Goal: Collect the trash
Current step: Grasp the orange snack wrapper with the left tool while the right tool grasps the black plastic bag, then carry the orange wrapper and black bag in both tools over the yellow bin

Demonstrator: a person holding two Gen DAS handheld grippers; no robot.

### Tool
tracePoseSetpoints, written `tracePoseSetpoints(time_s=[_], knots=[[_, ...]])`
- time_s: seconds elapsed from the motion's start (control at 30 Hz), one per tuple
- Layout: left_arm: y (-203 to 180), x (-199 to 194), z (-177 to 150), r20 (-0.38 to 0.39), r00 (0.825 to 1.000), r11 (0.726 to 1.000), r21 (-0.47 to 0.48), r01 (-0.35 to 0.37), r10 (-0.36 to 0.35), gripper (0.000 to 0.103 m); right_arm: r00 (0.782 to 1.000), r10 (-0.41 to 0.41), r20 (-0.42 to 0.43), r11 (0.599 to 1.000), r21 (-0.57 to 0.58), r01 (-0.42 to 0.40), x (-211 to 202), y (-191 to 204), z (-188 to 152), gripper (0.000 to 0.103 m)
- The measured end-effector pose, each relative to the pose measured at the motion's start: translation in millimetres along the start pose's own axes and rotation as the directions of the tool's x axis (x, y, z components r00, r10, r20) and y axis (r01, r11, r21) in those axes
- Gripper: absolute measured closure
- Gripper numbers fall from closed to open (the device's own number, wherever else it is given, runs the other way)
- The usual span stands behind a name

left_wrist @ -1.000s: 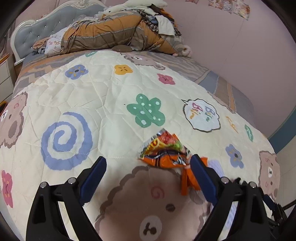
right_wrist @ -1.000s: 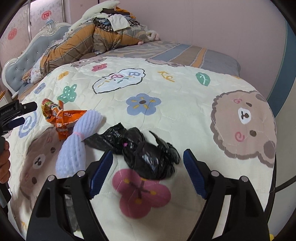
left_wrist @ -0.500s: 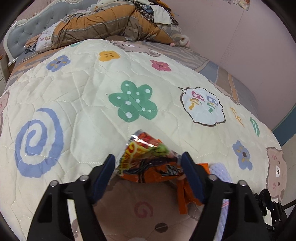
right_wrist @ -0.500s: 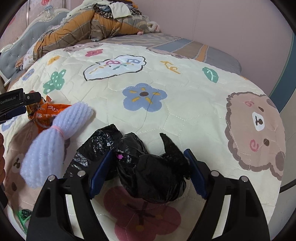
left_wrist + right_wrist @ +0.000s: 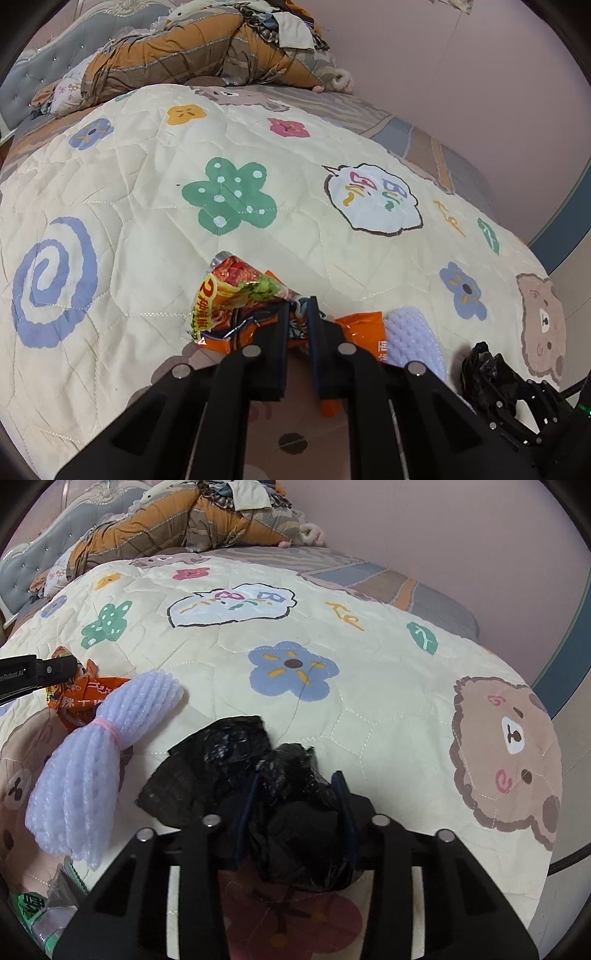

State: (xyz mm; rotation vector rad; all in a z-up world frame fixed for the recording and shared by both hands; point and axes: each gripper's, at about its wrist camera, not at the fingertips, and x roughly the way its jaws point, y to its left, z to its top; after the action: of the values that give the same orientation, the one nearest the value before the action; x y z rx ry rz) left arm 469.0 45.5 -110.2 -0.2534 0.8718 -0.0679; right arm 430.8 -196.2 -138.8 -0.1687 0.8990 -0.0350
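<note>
Both sets of fingers have just closed, the left gripper pinching the orange snack wrapper at 12 o'clock, the right gripper squeezing the black plastic bag on the bed.

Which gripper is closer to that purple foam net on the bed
Left. The left gripper, shut on the orange snack wrapper, sits right beside the foam net. The right gripper clamps the black bag farther off.
</note>
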Motion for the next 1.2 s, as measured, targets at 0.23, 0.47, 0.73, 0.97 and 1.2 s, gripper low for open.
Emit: tracePoseSetpoints(time_s=[0.23,0.47,0.73,0.97,1.2], knots=[[16,-21,2,0.020,0.999,0.998,-0.049,0.047,-0.046,0.099,1.000,0.009,0.022,0.999,0.037,-0.010,-16,-3,4,0.076],[37,-50,-2,0.041,0.996,0.992,-0.092,0.086,-0.083,0.099,0.998,0.046,0.052,0.997,0.063,-0.049,-45,-5,-2,0.076],[40,-98,-11,0.087,0.993,0.995,-0.053,0.089,-0.084,0.099,0.991,0.105,0.089,0.990,0.080,-0.112,-88,-5,-14,0.076],[37,-133,-26,0.104,0.990,0.995,-0.023,0.094,-0.092,0.099,0.984,0.131,0.118,0.985,0.096,-0.143,-123,-11,-26,0.076],[28,-160,-41,0.113,0.988,0.994,0.011,0.104,-0.105,0.099,0.980,0.140,0.141,0.982,0.107,-0.156,-154,-20,-42,0.075]])
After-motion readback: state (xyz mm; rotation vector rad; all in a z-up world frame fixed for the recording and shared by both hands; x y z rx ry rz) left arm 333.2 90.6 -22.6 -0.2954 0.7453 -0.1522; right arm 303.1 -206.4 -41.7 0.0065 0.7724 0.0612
